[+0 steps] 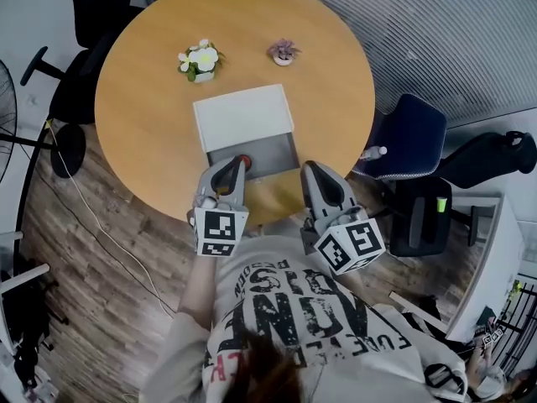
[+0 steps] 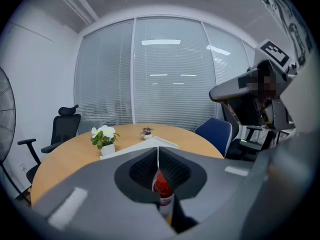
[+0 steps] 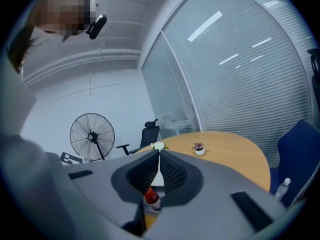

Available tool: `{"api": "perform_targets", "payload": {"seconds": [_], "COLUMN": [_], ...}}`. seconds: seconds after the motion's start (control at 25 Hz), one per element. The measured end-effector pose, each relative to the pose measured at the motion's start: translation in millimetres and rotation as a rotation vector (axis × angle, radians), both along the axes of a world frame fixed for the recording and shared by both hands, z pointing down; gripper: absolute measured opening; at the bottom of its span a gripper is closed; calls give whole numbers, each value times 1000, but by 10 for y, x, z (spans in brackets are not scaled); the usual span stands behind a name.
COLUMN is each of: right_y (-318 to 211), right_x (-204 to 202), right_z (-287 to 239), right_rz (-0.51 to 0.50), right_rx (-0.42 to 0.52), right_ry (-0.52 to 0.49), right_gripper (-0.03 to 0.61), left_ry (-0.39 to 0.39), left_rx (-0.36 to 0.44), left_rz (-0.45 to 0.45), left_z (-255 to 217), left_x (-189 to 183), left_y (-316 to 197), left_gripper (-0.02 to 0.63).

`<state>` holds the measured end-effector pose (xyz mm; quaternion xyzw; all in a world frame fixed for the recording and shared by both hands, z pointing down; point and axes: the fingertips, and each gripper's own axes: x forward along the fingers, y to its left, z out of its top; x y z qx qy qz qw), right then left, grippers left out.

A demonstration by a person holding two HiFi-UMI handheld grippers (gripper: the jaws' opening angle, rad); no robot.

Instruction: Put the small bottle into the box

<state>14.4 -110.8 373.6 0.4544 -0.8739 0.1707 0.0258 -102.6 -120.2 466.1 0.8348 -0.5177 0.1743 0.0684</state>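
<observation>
The small bottle [image 1: 244, 161], clear with a red cap, stands upright at the front left of the box's open grey part [image 1: 273, 153]. A white lid [image 1: 243, 116] covers the rear of the box. My left gripper [image 1: 234, 165] hangs over the table's near edge, its tips right beside the cap; its jaws meet with nothing between the tips. In the left gripper view the bottle [image 2: 163, 190] shows through the gap below the closed tips [image 2: 158, 150]. My right gripper [image 1: 312, 169], also shut, sits at the box's front right corner; its view shows the bottle [image 3: 151, 199] low through the gap.
On the round wooden table [image 1: 143, 124], a pot of white flowers [image 1: 200, 60] and a tiny potted plant [image 1: 284, 52] stand behind the box. A blue chair [image 1: 411, 137] holding a white bottle [image 1: 375, 152] is at the right, a black chair [image 1: 96, 7] at the far left.
</observation>
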Motion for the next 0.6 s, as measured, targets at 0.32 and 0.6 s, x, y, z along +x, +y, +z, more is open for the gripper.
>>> {"api": "perform_targets", "payload": {"seconds": [0.32,0.6], "right_y": [-52,-65], "right_x": [205,426], "right_z": [-100,-180], "right_rz": [-54,-107], "right_rx": [20,39], "right_ry": [-26,-39], "right_gripper": [15,15], "left_ry": [5,-3], "left_rx": [75,198], "left_rz": [-102,-184], "left_z": [-354,-948], "left_x": [27,54], "left_y": [-61,-136], "left_gripper": [9,9]}}
